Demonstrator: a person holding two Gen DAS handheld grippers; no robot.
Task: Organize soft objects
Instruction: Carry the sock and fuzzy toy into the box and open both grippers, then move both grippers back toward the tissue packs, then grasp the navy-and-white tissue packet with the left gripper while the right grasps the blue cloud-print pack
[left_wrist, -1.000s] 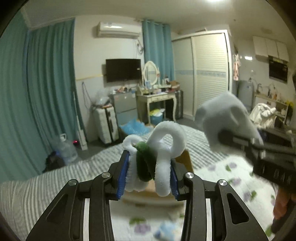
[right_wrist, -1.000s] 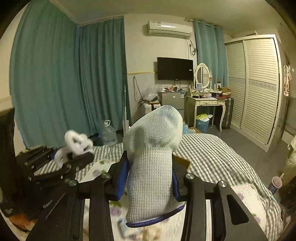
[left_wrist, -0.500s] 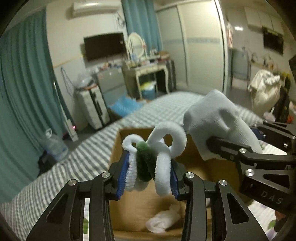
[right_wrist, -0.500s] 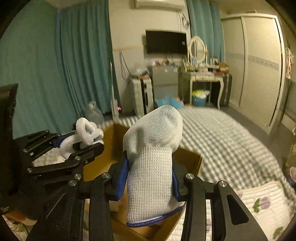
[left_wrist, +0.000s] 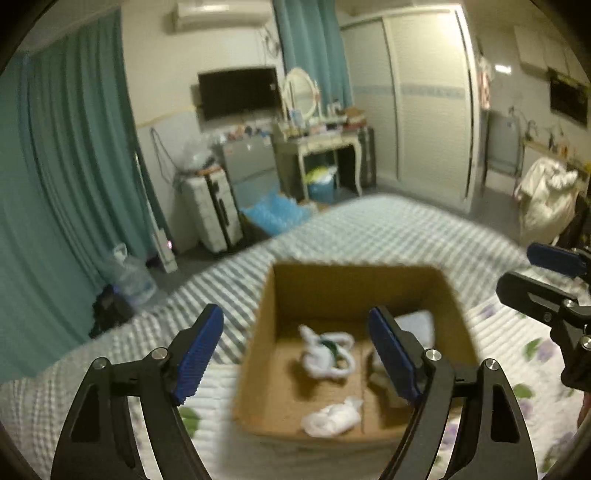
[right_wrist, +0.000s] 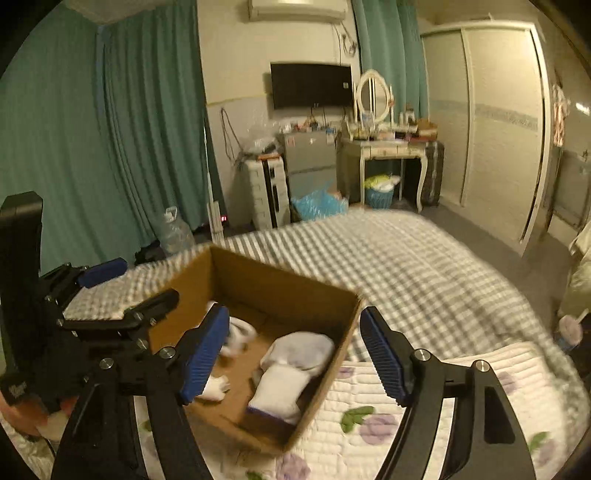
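An open cardboard box (left_wrist: 332, 284) stands on the bed; it also shows in the right wrist view (right_wrist: 280, 284). Inside lie a white-and-green pipe-cleaner bundle (left_wrist: 327, 354), a white cloth wad (left_wrist: 332, 419) and a white knit glove with a blue cuff (right_wrist: 280, 384). My left gripper (left_wrist: 295, 354) is open and empty above the box. My right gripper (right_wrist: 293, 356) is open and empty above the box's right side. The right gripper shows at the right edge of the left wrist view (left_wrist: 546, 288), and the left gripper at the left of the right wrist view (right_wrist: 122, 299).
The bed has a grey striped cover (left_wrist: 388, 236) and a white floral quilt (right_wrist: 424, 402). Beyond it stand teal curtains (left_wrist: 74, 166), a white suitcase (left_wrist: 212, 210), a dressing table (left_wrist: 317, 144), a water jug (left_wrist: 129, 271) and wardrobe doors (right_wrist: 495, 122).
Both grippers opened. The pipe-cleaner bundle dropped from my left gripper and the glove from my right; both now lie inside the box. Both views tilted down over the box.
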